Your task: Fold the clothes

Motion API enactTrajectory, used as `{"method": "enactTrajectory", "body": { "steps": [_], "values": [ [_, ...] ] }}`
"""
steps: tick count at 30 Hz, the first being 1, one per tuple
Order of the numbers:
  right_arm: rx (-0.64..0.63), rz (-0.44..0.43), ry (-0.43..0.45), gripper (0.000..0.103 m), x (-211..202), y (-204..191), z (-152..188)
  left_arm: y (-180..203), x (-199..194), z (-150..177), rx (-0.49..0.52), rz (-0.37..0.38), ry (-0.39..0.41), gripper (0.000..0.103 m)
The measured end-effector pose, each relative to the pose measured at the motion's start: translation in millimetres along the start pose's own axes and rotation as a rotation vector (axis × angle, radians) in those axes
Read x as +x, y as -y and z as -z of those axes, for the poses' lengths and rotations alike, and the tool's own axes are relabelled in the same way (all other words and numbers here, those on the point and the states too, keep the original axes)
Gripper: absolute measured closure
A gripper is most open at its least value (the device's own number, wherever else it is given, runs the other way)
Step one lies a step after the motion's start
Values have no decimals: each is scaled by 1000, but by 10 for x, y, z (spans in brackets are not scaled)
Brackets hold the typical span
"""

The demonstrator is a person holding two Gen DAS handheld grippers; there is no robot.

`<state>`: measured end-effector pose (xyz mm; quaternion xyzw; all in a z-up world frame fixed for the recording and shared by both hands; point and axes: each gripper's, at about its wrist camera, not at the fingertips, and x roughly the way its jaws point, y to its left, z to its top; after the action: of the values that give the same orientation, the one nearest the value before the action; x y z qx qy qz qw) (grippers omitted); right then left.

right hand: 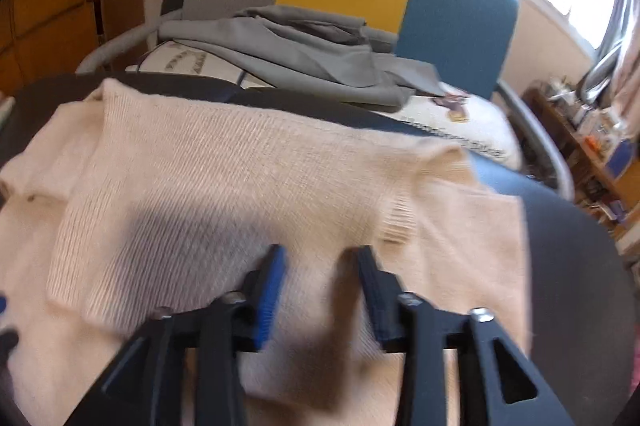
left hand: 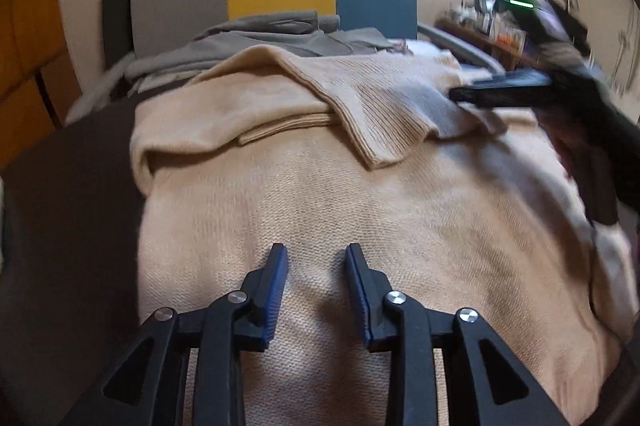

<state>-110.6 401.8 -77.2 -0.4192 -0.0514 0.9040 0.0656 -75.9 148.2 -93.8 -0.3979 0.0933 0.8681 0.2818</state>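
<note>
- Cream sweater [left hand: 360, 210] is spread on the dark surface [left hand: 72, 210], its sleeve [left hand: 380, 106] folded across.
- Left gripper [left hand: 316, 254] and right gripper [right hand: 320, 254]: jaws parted, nothing grasped.
- The right gripper is blurred in the left view; the sweater's near edge is cut off.

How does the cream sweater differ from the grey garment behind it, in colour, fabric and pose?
The cream sweater is pale beige; the grey garment is plain grey. The sweater shows a ribbed knit, while the grey garment looks smooth. The sweater lies spread on the dark table under both open tongs; the grey garment lies crumpled on the chair. Both are unheld.
</note>
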Motion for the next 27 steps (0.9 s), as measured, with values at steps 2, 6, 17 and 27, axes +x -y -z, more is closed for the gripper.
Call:
{"method": "enactTrajectory", "body": {
  "steps": [2, 6, 17, 27],
  "values": [
    [56, -73, 24, 58, -321, 67, 184, -53, 3, 3, -22, 27, 4, 71],
    [111, -182, 11, 57, -896, 77, 710, -26, -13, 6, -9, 14, 8, 71],
    [170, -53, -70, 36, -1379, 398, 1923, -257, -305, 214, 149, -66, 16, 60],
    [197, -93, -61, 45, -1594, 363, 1956, -235, -801, 543, 19, 28, 4, 61]
  ]
}}
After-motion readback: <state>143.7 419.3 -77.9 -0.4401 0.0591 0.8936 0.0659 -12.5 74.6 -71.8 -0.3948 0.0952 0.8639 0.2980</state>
